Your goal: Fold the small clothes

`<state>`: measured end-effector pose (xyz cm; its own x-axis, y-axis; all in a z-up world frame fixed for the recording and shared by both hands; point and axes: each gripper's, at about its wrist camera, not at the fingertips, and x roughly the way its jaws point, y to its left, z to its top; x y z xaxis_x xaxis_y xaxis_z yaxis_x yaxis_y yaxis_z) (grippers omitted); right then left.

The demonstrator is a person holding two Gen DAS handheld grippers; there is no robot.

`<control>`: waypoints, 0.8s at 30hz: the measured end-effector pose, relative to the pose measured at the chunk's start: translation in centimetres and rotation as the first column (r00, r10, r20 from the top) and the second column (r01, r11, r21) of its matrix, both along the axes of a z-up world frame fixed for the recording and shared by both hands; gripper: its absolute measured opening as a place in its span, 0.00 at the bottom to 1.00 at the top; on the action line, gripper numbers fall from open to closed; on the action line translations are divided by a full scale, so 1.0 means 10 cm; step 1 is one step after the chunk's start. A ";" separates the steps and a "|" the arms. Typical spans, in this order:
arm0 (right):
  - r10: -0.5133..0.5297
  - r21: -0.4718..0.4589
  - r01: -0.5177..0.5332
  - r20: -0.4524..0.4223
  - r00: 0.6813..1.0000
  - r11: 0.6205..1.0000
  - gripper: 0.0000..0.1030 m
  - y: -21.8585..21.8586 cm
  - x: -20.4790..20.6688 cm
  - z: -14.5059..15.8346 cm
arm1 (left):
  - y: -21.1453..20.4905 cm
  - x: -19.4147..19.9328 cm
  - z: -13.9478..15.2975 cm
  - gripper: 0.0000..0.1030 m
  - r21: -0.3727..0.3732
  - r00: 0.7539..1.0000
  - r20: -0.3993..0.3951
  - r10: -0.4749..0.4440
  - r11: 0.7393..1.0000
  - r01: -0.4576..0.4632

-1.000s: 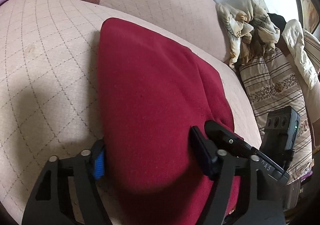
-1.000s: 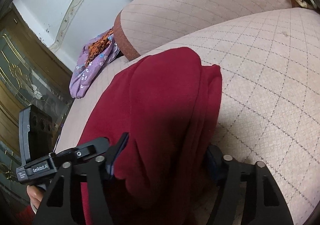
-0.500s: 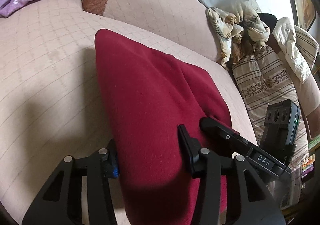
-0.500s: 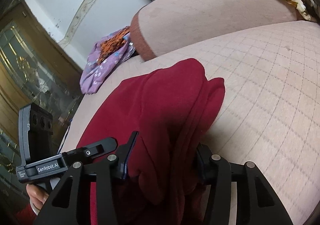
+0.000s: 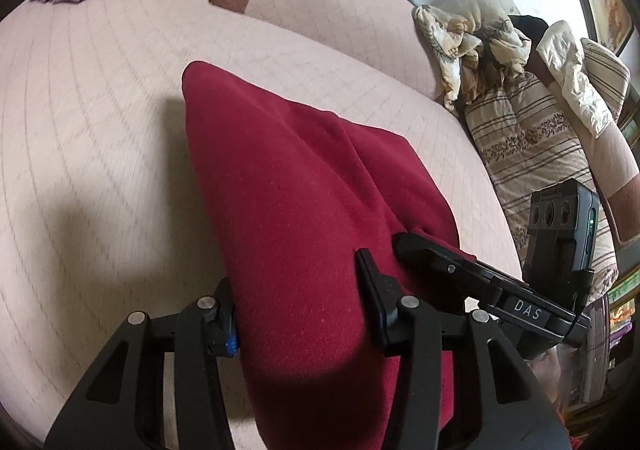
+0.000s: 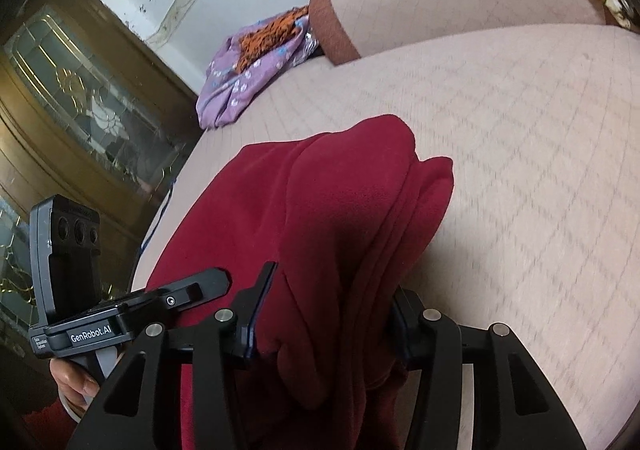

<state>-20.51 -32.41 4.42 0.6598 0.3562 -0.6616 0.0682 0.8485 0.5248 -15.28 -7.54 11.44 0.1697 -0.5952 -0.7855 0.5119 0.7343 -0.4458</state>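
Showing matte black on the left gripper (image 5: pixel 296 290), forking into two angular, open-framed arms and carrying round silver pins (image 5: pixel 410 302), with blue peeking along one pad (image 5: pixel 231 338). Showing the same black frame and silver pins on the right gripper (image 6: pixel 334 290), edging one finger in dark blue. Bearing white lettering, "DAS" (image 5: pixel 528 310) on one rail and "GenRobot.AI" (image 6: pixel 90 338) on the other, each beside a boxy black three-lens block (image 5: pixel 560 209).

Red garment (image 5: pixel 304 209): matt, fleecy cloth. Sofa cushion (image 5: pixel 100 121): beige woven upholstery with a quilted diamond pattern. Left gripper (image 5: pixel 298 310), right gripper (image 6: pixel 324 314): matt black plastic, shiny metal pins. Cabinet door (image 6: pixel 80 97): glossy wood and glass.
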 end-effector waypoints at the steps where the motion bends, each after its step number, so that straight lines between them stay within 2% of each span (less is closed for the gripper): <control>1: 0.000 0.000 0.000 -0.006 1.000 1.000 0.48 0.02 -0.03 -0.02 | 0.01 -0.02 -0.01 0.44 0.004 1.000 0.003 0.001 1.000 -0.001; 6: -0.014 -0.006 0.014 -0.032 0.999 1.000 0.50 0.04 -0.12 -0.14 | 0.00 -0.13 -0.04 0.46 0.040 0.998 0.058 -0.016 0.999 0.014; 9: -0.039 0.019 0.040 -0.057 0.998 0.999 0.56 -0.02 -0.16 -0.17 | 0.00 -0.14 -0.07 0.51 0.058 0.997 0.081 -0.019 0.998 0.014; 11: -0.056 0.007 0.057 -0.063 0.996 0.998 0.57 -0.03 -0.22 -0.15 | 0.05 -0.14 -0.09 0.54 0.059 0.997 0.080 -0.007 0.998 0.002; 16: -0.082 -0.105 0.081 -0.004 0.997 0.991 0.57 0.05 -0.42 0.11 | 0.13 -0.15 -0.03 0.57 0.073 0.997 0.078 0.015 0.997 -0.021; 20: -0.084 -0.130 0.096 0.094 0.992 0.987 0.57 0.10 -0.54 0.39 | 0.16 -0.21 0.11 0.60 0.113 0.986 0.162 0.037 0.992 -0.055; 24: 0.010 -0.202 0.016 0.126 0.992 0.979 0.57 0.32 -0.48 0.57 | 0.20 -0.24 0.22 0.68 0.131 0.964 0.260 0.053 0.987 -0.090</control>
